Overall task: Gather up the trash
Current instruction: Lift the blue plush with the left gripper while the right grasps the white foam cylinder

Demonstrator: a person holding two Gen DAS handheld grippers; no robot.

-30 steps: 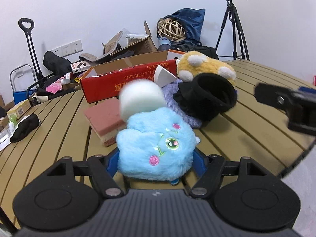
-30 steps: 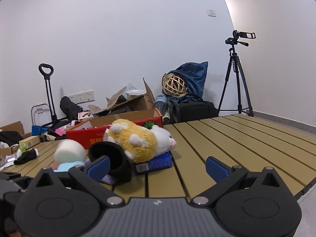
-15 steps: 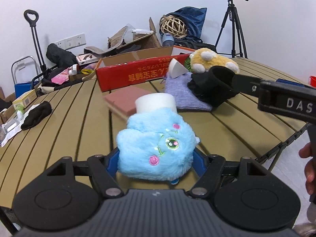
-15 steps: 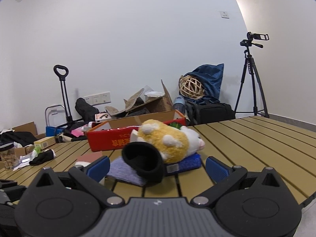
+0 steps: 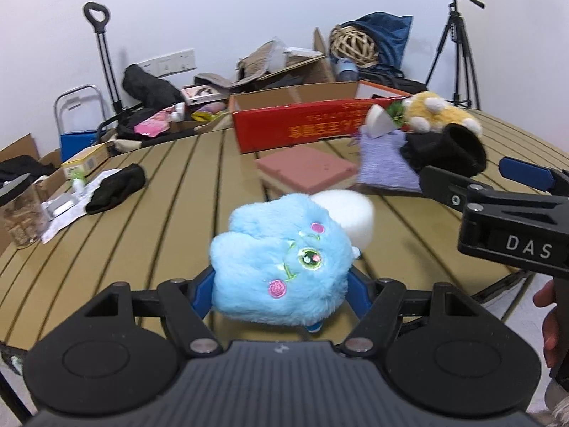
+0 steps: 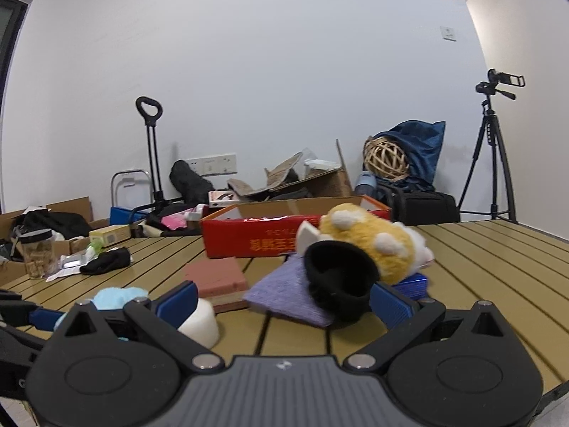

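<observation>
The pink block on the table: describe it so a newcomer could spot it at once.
Start from the long red cardboard box on the slatted wooden table. Just in front of it lies the pink block, a flat square slab. Unlike the fuzzy purple cloth beside it, it is stiff, smooth-topped and sharp-cornered.

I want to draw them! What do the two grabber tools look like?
Both are black plastic with blue pads on the fingers. Each body has two round discs and a ribbed grey middle, with silver screw heads at the joints. The right gripper, seen from the side, has white letters "DAS". No cables or sleeves show.
</observation>
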